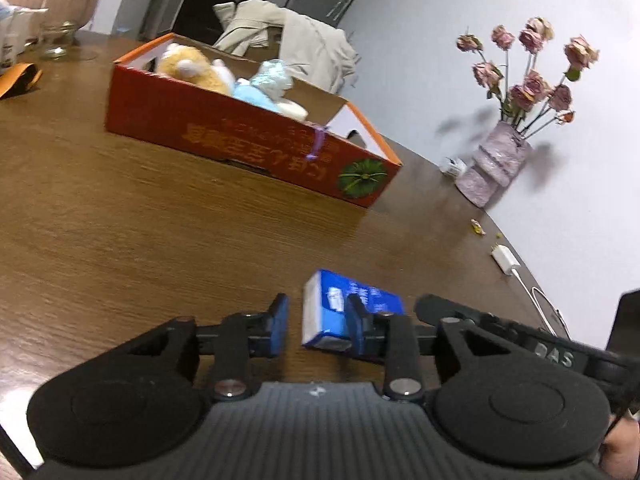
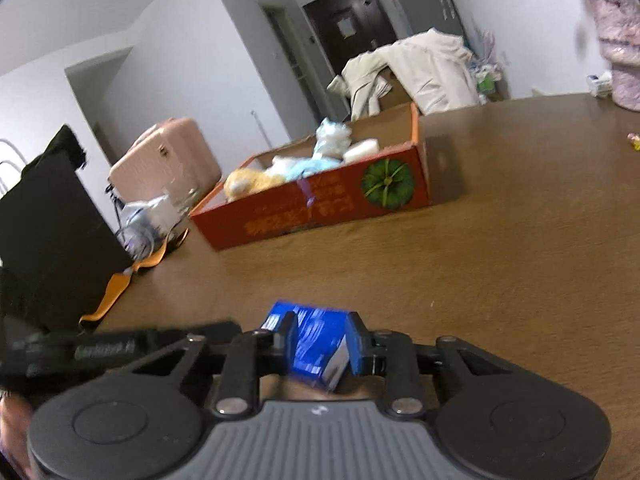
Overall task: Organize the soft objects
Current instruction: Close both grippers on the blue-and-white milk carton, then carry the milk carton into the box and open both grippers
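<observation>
A red cardboard box (image 1: 224, 132) stands on the brown table and holds a yellow plush (image 1: 188, 66) and a light blue plush (image 1: 268, 82); it also shows in the right wrist view (image 2: 320, 208). A blue tissue pack (image 1: 340, 308) lies between the fingers of my left gripper (image 1: 318, 326), which is open, its right pad against the pack. My right gripper (image 2: 322, 344) is shut on the same blue pack (image 2: 316, 340), tilted between its pads. The other gripper's arm shows at the edge of each view.
A pink vase of dried roses (image 1: 496, 164) stands at the table's right edge by the wall. A white charger and cable (image 1: 506, 260) lie near it. A glass bowl (image 1: 60, 36), an orange-black bag (image 2: 60, 220) and a draped chair (image 2: 420, 72) sit around.
</observation>
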A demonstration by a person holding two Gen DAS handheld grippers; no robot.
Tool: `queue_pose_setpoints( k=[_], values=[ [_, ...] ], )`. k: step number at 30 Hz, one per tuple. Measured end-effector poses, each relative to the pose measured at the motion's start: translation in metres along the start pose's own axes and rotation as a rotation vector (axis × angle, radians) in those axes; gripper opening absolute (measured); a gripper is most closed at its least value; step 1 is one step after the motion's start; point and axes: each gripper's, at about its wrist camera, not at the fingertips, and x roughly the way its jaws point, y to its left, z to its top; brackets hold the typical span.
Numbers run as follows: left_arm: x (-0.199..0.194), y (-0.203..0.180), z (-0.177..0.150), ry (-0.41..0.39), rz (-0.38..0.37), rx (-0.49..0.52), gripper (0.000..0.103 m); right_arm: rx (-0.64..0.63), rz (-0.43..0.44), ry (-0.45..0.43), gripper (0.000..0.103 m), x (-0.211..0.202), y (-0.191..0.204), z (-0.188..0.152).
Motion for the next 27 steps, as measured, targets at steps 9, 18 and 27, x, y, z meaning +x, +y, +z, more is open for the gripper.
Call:
queue_pose_setpoints(
  k=[9, 18, 27],
  values=[
    [0.024, -0.003, -0.001, 0.072, -0.027, 0.005, 0.031, 0.055, 0.004, 0.046, 0.029, 0.021, -0.007, -0.009],
    [-0.004, -0.017, -0.009, 0.048, -0.036, 0.020, 0.027, 0.067, 0.008, 0.011, 0.021, 0.000, 0.001, -0.016],
    [-0.067, -0.058, -0.021, -0.058, -0.074, 0.100, 0.027, -0.001, 0.025, -0.111, 0.021, -0.071, 0.027, -0.019]
  ],
)
